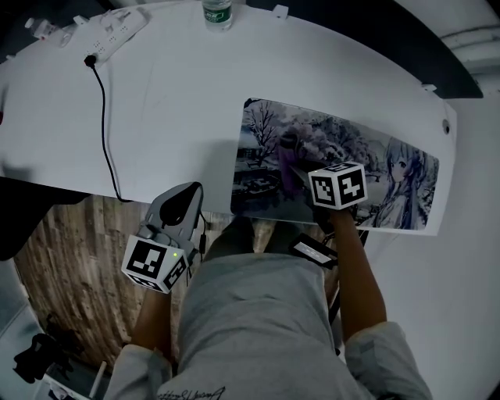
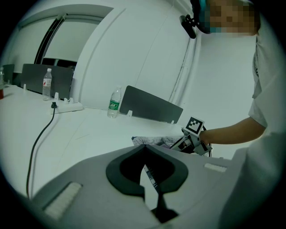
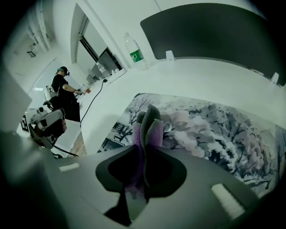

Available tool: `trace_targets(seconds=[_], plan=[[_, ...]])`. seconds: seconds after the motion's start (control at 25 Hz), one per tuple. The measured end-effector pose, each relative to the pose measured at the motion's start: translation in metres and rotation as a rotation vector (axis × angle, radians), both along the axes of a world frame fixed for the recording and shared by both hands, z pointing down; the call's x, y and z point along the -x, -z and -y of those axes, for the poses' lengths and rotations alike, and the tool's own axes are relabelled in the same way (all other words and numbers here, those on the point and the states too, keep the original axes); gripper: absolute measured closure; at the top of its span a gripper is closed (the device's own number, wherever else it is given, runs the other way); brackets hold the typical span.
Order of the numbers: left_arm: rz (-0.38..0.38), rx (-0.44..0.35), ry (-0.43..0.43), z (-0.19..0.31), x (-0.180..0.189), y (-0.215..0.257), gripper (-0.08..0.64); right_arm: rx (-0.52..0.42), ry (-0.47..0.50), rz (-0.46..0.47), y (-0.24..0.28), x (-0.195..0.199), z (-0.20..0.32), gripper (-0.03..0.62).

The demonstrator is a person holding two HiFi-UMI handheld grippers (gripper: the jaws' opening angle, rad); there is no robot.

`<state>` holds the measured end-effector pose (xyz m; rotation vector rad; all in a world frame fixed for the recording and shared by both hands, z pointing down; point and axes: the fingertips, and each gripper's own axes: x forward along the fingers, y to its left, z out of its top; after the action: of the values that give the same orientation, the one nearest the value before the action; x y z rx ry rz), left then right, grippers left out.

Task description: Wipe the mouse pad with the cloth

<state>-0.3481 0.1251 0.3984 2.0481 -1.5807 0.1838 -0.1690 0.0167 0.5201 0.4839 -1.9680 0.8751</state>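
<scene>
- My right hand-held gripper [image 3: 144,150] grasps the cloth [image 3: 150,123] on the mouse pad [image 1: 367,156] at 3 o'clock.
- My left hand-held gripper [image 2: 144,146], clenched empty, hangs off the bench [image 1: 172,101] at 7 o'clock.

Purple cloth [image 3: 145,129], mouse pad [image 1: 351,141] printed with snowy grey-blue anime scene, white table [image 1: 172,101], green-labelled bottle [image 1: 218,14]

Dim, cool-tinted frames; fisheye vignette; near foreground soft, faint shadows.
</scene>
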Motion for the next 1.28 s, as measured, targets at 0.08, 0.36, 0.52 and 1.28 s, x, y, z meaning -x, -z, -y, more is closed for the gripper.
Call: trace_targets(seconds=[0.08, 0.36, 0.52, 1.28], plan=[[0.001, -0.001, 0.009, -0.002, 0.003, 0.0, 0.54, 0.002, 0.029, 0.011, 0.0, 0.014, -0.007, 0.523], [0.006, 0.003, 0.073, -0.022, 0.023, 0.0, 0.541, 0.006, 0.111, 0.06, 0.001, 0.064, -0.029, 0.523], [0.007, 0.014, 0.115, -0.035, 0.036, -0.003, 0.54, 0.008, 0.158, 0.079, 0.001, 0.086, -0.038, 0.523], [0.019, 0.045, 0.119, -0.041, 0.011, -0.004, 0.54, 0.04, 0.166, 0.195, 0.021, 0.07, -0.033, 0.522]])
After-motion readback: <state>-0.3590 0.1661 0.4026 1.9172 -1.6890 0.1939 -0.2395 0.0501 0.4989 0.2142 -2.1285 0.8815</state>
